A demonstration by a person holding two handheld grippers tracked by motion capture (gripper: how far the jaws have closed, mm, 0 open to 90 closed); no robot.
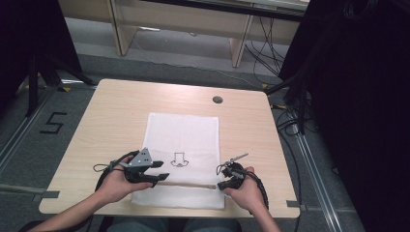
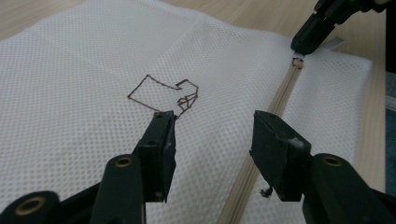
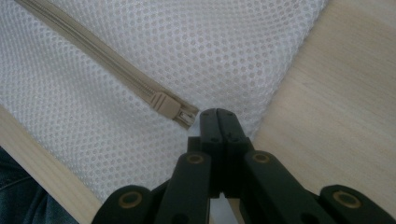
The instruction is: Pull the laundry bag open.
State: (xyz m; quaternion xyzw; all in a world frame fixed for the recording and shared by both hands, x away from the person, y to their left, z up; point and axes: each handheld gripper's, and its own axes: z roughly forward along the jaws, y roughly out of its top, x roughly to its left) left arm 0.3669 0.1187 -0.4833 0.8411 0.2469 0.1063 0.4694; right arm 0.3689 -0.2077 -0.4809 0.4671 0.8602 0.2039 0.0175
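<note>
White mesh laundry bag [image 1: 183,145] lay flat mid-bench, its beige zipper [image 3: 100,67] along the near edge, closed as far as seen. Right gripper [image 3: 219,116], jaws pressed together, sat at the slider [image 3: 170,106], pull-tab grip unclear. Left gripper [image 2: 212,140], jaws spread, hovered over the zipper. Unzipping prob. not begun.

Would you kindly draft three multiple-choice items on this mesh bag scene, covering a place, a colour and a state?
1. Where does the zipper run on the mesh bag?
A. along the far edge
B. near the edge closest to the person
C. down the middle

2. What colour is the mesh bag?
A. white
B. blue
C. black

3. How do the jaws of the left gripper stand?
A. open above the bag
C. shut on the zipper
B. shut on the table

Answers: 1 B, the high view shows the zipper between the two hands; 2 A, the mesh is white; 3 A, a gap shows between them.
</note>
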